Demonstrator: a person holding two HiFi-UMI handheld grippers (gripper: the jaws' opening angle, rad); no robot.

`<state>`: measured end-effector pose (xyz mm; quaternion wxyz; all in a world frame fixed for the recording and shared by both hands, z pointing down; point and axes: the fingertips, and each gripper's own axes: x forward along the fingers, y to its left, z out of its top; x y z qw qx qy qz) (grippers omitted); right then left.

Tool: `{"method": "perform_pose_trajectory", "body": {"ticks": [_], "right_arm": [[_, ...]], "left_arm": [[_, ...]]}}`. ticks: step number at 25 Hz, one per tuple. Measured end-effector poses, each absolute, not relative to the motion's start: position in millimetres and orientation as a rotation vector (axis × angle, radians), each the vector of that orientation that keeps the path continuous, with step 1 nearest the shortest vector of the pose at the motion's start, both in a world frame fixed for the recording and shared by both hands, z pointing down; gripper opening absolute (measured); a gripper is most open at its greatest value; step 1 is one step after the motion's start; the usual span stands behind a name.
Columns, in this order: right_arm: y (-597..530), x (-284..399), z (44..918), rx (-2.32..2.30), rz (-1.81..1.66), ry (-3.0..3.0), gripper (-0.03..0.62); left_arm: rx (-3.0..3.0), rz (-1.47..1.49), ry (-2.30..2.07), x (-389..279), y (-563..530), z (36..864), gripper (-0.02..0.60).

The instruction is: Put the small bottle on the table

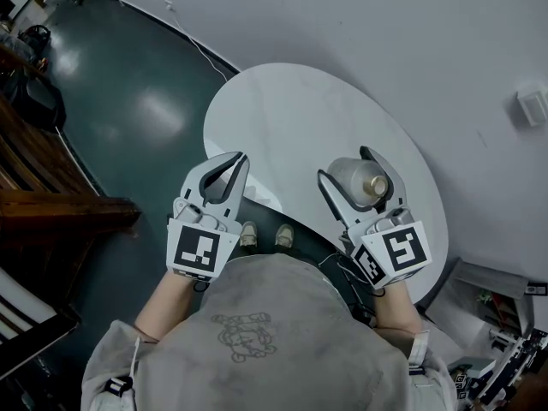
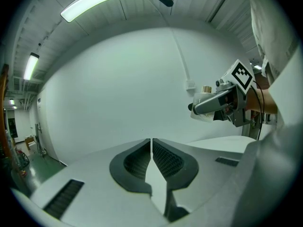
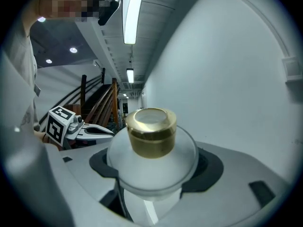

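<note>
Head view: round white table [image 1: 282,114] with a smooth matte top, glossy dark green floor [image 1: 128,101], and the person's shoes [image 1: 248,234] under the near table edge. The right gripper [image 1: 347,168] is over the near right part of the table, its jaws spread around a small bottle [image 1: 353,178] and pressing on its sides. Whether the bottle touches the tabletop cannot be told. The left gripper [image 1: 231,168] is at the table's near left edge, well apart from the bottle.

Right gripper view adds detail: the bottle has a frosted, dome-shaped translucent body and a short, shiny gold cylinder cap [image 3: 151,131], seated between dark ribbed pads. It also shows a ceiling light strip [image 3: 130,13], unseen from the head.

Left gripper view: the jaws are closed tip to tip with only a thin slit between them, nothing held, and textured black pads. A plain white wall [image 2: 118,89] is behind.
</note>
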<state>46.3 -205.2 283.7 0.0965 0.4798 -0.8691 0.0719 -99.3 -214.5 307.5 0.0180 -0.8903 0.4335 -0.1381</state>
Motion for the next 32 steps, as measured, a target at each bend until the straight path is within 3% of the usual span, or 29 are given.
{"method": "perform_pose_trajectory", "body": {"ticks": [19, 32], "right_arm": [[-351.3, 41.4, 346.3, 1.313, 0.282, -2.545, 0.347], [-430.2, 33.9, 468.6, 1.290, 0.349, -2.414, 0.348]], "left_arm": [[-2.771, -0.542, 1.348, -58.4, -332.3, 365.5, 0.026], [-2.855, -0.676, 1.419, -61.6, -405.5, 461.3, 0.026]]}}
